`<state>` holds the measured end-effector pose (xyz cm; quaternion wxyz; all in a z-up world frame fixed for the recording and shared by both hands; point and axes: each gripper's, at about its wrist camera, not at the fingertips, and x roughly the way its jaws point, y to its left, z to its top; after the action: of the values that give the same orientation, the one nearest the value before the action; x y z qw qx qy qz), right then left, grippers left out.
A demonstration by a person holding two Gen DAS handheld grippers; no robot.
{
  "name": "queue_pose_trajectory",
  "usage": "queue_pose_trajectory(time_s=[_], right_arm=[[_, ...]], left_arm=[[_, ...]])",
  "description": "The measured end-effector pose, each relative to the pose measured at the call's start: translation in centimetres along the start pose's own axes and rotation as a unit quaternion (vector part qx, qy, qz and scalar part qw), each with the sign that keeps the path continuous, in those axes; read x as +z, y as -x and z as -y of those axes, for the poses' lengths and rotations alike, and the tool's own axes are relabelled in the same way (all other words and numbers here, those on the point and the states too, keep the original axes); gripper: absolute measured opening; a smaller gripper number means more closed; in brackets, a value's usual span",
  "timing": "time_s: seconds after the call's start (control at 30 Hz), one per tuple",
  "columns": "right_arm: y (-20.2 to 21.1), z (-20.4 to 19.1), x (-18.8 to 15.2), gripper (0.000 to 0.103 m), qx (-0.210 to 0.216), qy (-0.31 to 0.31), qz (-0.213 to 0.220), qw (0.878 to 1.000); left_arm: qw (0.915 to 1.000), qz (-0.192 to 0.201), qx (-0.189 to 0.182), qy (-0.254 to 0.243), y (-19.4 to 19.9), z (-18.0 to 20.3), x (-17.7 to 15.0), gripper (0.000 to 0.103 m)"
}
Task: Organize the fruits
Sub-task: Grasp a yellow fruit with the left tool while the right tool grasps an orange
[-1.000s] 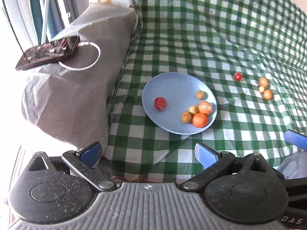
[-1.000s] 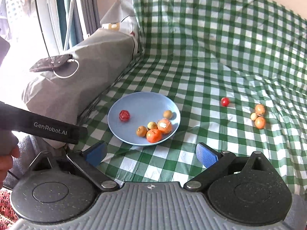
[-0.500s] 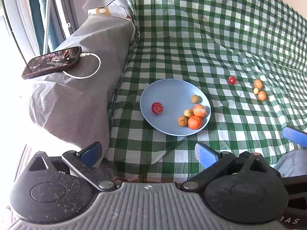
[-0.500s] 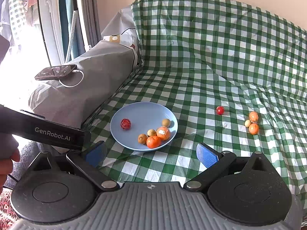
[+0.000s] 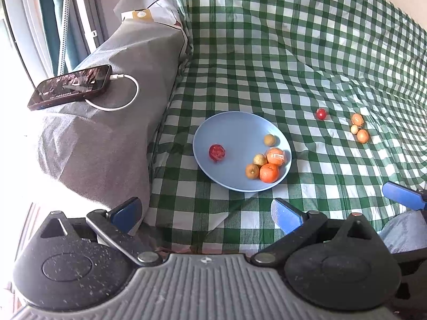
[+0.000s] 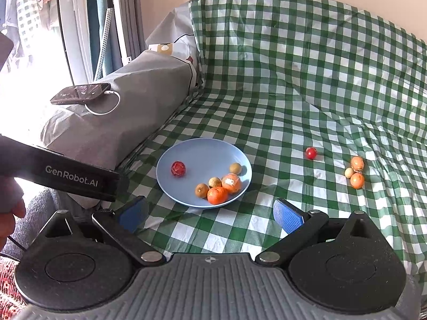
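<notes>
A blue plate (image 5: 234, 130) (image 6: 202, 152) lies on the green checked cloth. It holds a red fruit (image 5: 216, 152) (image 6: 178, 168), two oranges (image 5: 269, 172) (image 6: 217, 195) and small brownish fruits. On the cloth to the right lie a small red fruit (image 5: 321, 114) (image 6: 311, 153) and a cluster of two small oranges and a pale fruit (image 5: 359, 128) (image 6: 355, 172). My left gripper (image 5: 204, 210) is open and empty, near the front edge. My right gripper (image 6: 210, 212) is open and empty, short of the plate.
A grey covered bolster (image 5: 106, 122) (image 6: 120, 112) lies left of the plate with a phone (image 5: 70, 86) (image 6: 80, 94) and white cable on it. The left gripper's body (image 6: 61, 173) crosses the right wrist view. The cloth rises up a backrest behind.
Both grippers have pulled back and up from the plate, so the plate and fruits look smaller and farther. Both stay open. The fruits have not moved.
</notes>
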<state>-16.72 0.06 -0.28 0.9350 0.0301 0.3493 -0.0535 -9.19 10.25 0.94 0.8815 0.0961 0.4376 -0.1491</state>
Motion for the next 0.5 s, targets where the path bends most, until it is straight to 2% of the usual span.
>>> queue_pose_trajectory(time_s=[0.3, 0.4, 0.5], right_arm=[[-1.9, 2.8, -0.6, 0.1, 0.005, -0.055, -0.012, 0.998], [-3.3, 5.3, -0.8, 0.1, -0.025, -0.083, -0.002, 0.996], [-6.1, 9.8, -1.2, 0.1, -0.089, -0.112, 0.004, 0.99]], left_arm=[[0.9997, -0.022, 0.01, -0.008, -1.8, 1.3, 1.6, 0.103], [0.9993, -0.035, 0.014, -0.003, -2.9, 1.7, 2.5, 0.103], [0.9985, -0.053, 0.017, -0.002, -4.3, 2.4, 3.7, 0.103]])
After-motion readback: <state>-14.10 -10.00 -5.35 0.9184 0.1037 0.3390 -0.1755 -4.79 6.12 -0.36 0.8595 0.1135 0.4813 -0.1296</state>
